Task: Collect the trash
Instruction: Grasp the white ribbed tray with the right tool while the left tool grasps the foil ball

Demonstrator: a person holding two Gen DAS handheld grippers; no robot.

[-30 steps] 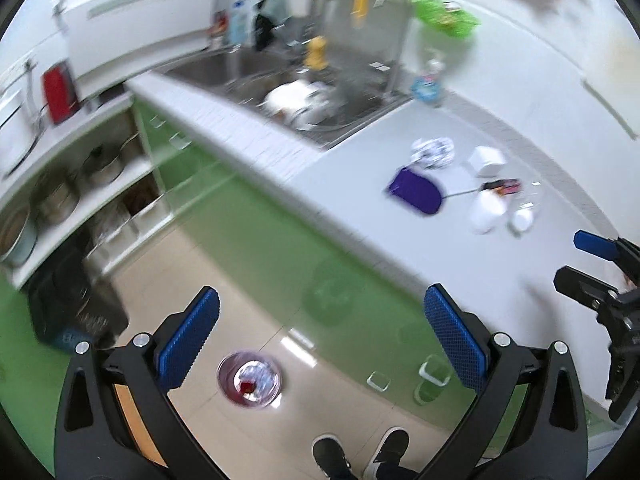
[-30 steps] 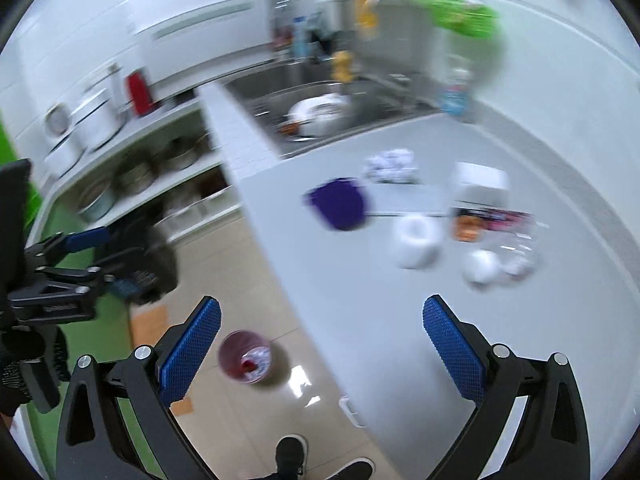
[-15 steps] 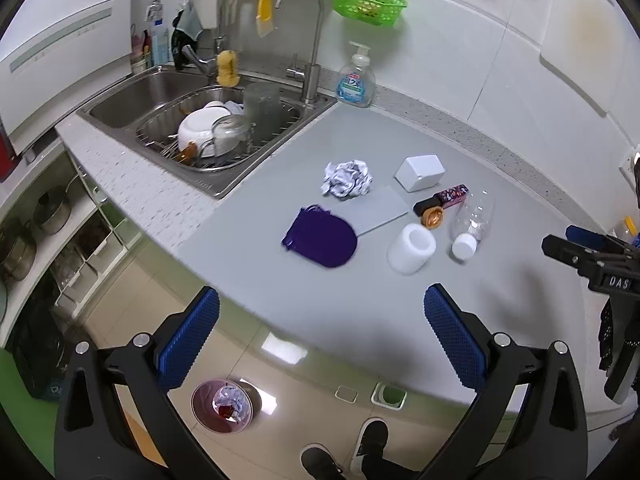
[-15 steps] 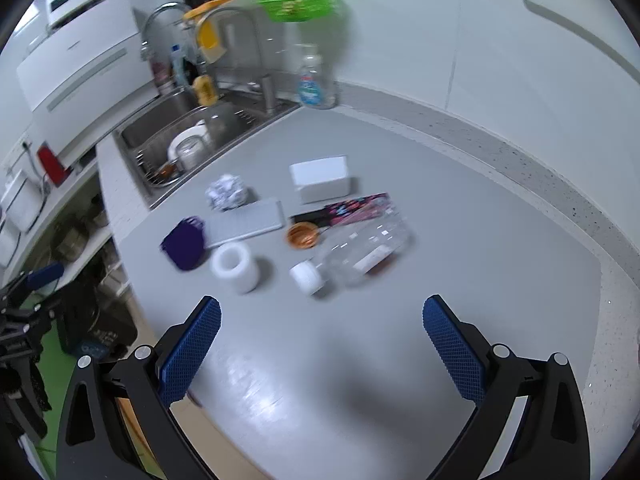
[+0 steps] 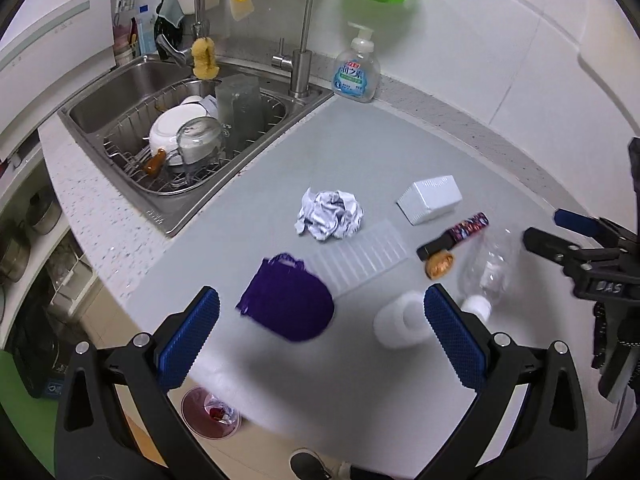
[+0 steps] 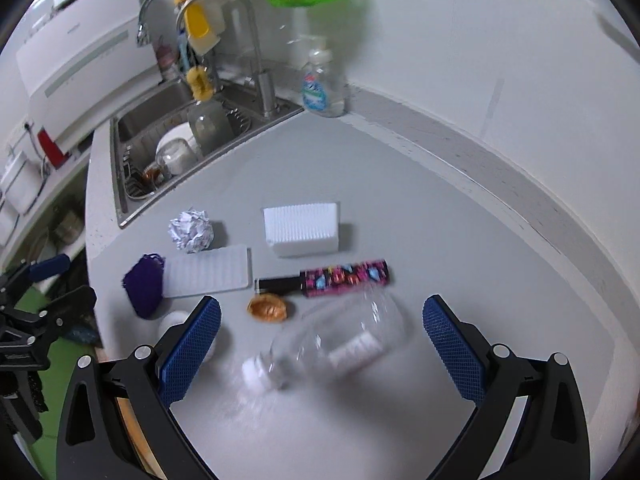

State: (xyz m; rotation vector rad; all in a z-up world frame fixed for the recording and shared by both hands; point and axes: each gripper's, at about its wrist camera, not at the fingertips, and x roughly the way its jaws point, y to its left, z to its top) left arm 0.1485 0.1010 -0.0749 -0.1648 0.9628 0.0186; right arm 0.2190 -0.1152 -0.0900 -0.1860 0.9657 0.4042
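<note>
Trash lies on the grey counter: a crumpled paper ball, a purple pouch, a flat white ribbed lid, a white box, a colourful wrapper, an orange foil cup, a white roll and a clear plastic bottle. My left gripper is open above the pouch. My right gripper is open above the bottle.
A steel sink with a dish rack lies at the back left. A soap bottle stands by the tap. A red bin stands on the floor below the counter edge. Shelves with pots are at the left.
Both grippers have moved in from beside the counter edge to over the counter, closer to the trash. Both stay open and empty.
</note>
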